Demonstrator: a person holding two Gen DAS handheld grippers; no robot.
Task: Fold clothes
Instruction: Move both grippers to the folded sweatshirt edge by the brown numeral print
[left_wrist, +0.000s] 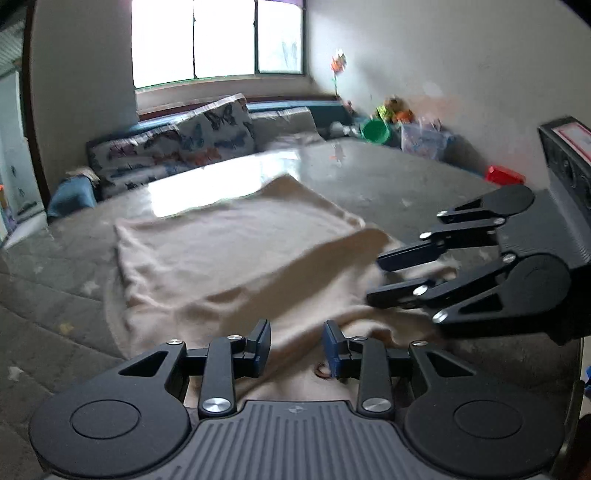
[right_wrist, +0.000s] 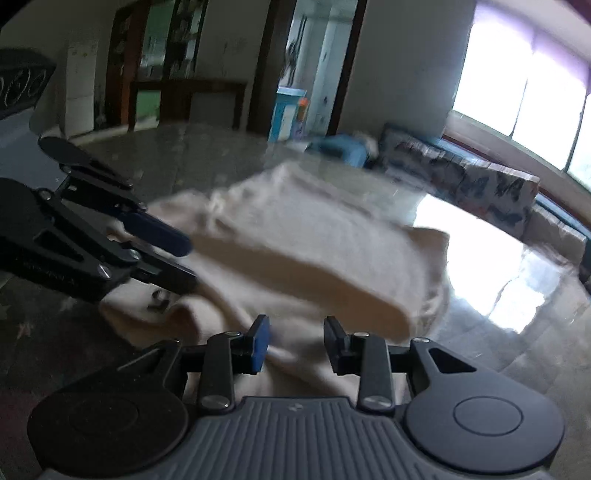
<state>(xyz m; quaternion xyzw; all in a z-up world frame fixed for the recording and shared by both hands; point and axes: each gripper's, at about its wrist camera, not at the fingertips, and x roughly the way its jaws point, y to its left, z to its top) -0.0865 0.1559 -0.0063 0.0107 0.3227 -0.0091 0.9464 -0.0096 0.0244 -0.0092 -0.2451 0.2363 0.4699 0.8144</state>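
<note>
On the grey marbled table (left_wrist: 388, 173), both grippers sit over the near edge of a cream garment (left_wrist: 229, 243). The left gripper (left_wrist: 296, 347) and the right gripper (right_wrist: 296, 343) both have jaws parted, cloth between them, not pinched. Beyond the table stand a butterfly-print sofa (left_wrist: 177, 147) and a bright window (left_wrist: 218, 37).

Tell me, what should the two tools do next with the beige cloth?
Probably close on the near edge of the beige cloth. The left tool and right tool both stand open over its rumpled edge, gripping nothing yet.
</note>
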